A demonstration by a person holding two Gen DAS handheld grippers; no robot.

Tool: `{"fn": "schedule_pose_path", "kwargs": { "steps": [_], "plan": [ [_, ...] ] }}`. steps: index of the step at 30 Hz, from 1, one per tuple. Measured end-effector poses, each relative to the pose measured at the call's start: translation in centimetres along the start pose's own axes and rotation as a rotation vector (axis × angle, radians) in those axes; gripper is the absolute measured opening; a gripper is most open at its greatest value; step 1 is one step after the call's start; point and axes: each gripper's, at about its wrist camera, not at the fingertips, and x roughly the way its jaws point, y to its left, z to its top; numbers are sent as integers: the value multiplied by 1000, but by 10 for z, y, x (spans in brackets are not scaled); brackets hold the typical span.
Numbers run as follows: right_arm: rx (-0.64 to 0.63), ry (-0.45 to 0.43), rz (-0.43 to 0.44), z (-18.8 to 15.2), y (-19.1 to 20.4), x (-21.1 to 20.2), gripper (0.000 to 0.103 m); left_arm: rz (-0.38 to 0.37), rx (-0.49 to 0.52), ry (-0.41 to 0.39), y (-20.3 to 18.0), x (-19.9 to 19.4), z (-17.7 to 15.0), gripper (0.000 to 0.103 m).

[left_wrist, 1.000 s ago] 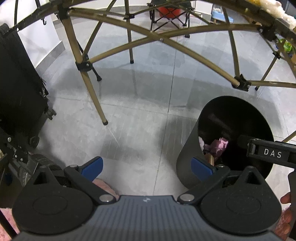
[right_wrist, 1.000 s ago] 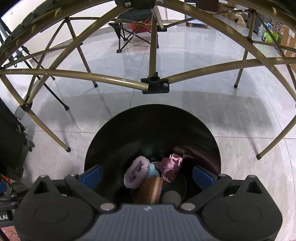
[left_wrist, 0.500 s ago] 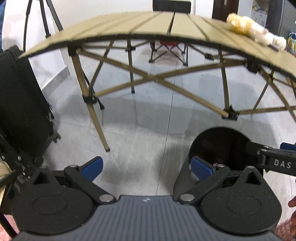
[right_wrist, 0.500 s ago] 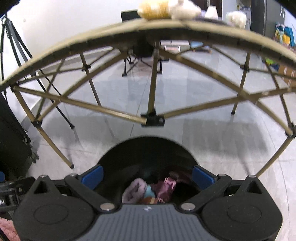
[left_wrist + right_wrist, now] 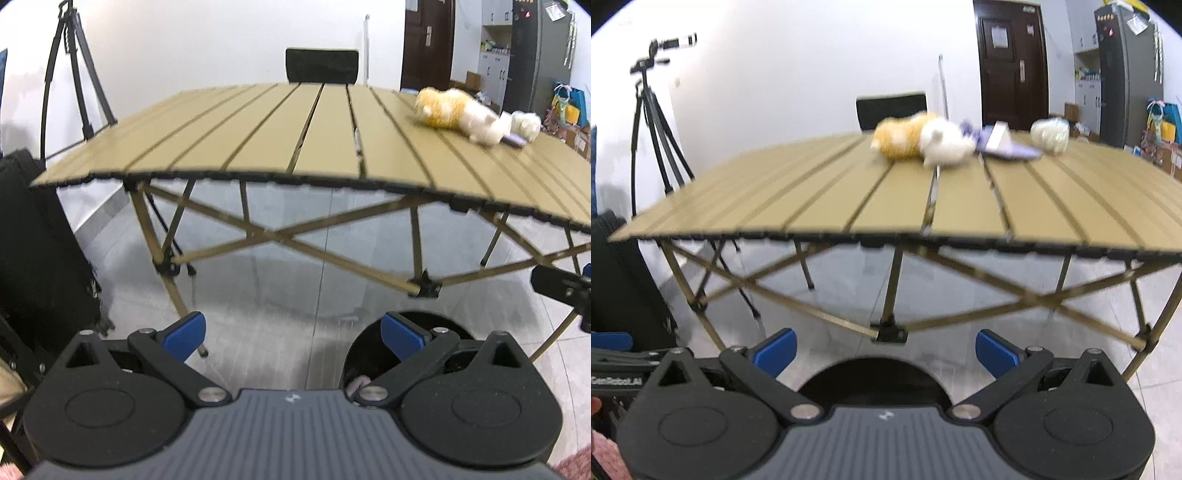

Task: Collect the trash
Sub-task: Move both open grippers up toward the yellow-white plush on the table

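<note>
A black trash bin (image 5: 871, 380) stands on the floor before the folding table (image 5: 886, 206); it also shows in the left wrist view (image 5: 424, 325). On the table lie an orange and white plush toy (image 5: 916, 142), a purple item (image 5: 1004, 147) and a pale crumpled ball (image 5: 1051, 134). The plush (image 5: 454, 112) also shows far right in the left view. My left gripper (image 5: 293, 332) is open and empty, left of the bin. My right gripper (image 5: 884, 349) is open and empty above the bin. Its body (image 5: 561, 288) shows at the left view's right edge.
A black case (image 5: 33, 258) stands at the left. A tripod (image 5: 653, 122) stands behind the table's left corner. A black chair (image 5: 892, 109) is behind the table. The table's crossed legs (image 5: 890, 295) span the floor beneath it.
Both grippers have risen and tilted up, from looking down into the bin under the table to looking across the tabletop. The bin has slid to the bottom of both views.
</note>
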Motion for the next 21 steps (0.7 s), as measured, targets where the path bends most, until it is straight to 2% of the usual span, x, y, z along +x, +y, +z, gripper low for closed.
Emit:
{"fn": "schedule_pose_path", "kwargs": {
  "steps": [6, 14, 21],
  "plan": [
    [7, -111, 9, 19, -18, -22, 103, -5, 29, -73, -19, -9, 26, 103],
    [-9, -249, -29, 51, -42, -30, 103, -57, 35, -143, -52, -9, 68, 103],
    [14, -308, -77, 75, -71, -21, 103, -86, 48, -190, -82, 1, 105, 103]
  ]
}}
